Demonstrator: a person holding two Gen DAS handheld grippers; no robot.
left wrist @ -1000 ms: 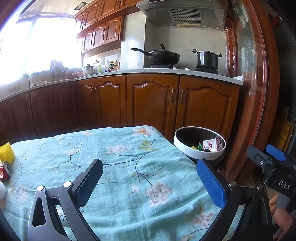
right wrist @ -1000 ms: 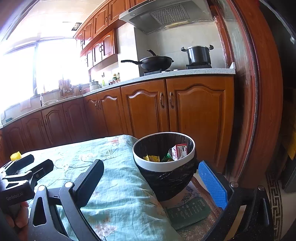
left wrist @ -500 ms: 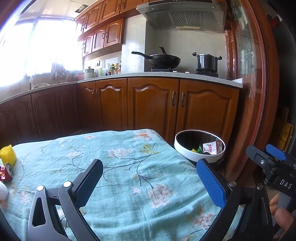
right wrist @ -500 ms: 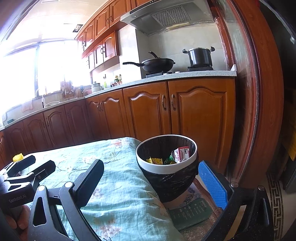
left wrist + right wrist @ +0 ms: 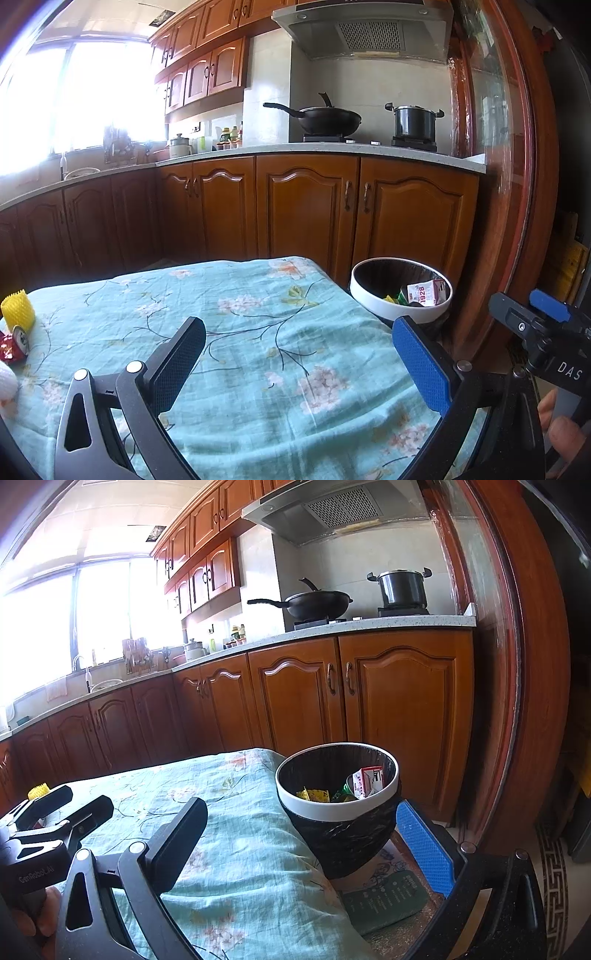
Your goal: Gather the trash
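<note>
A white-rimmed bin (image 5: 400, 288) (image 5: 337, 805) lined with a black bag stands past the table's right end, holding a red-and-white carton (image 5: 367, 782) and yellow and green wrappers. My left gripper (image 5: 299, 360) hangs open and empty over the floral tablecloth (image 5: 258, 332). My right gripper (image 5: 301, 843) is open too, empty, just in front of the bin. At the far left of the cloth lie a yellow foam net (image 5: 17, 308), a crushed red can (image 5: 14, 345) and a white object (image 5: 6, 384) cut off by the frame edge.
Wooden kitchen cabinets (image 5: 306, 206) run behind the table, with a wok (image 5: 325, 118) and a pot (image 5: 414, 120) on the stove. A wooden door frame (image 5: 517, 184) stands at right. A green booklet (image 5: 384, 893) lies under the bin. A hand (image 5: 565, 432) holds the other gripper.
Both views have drifted slightly back and up, so the bin and table sit a little lower and farther. Both grippers have stayed open and empty.
</note>
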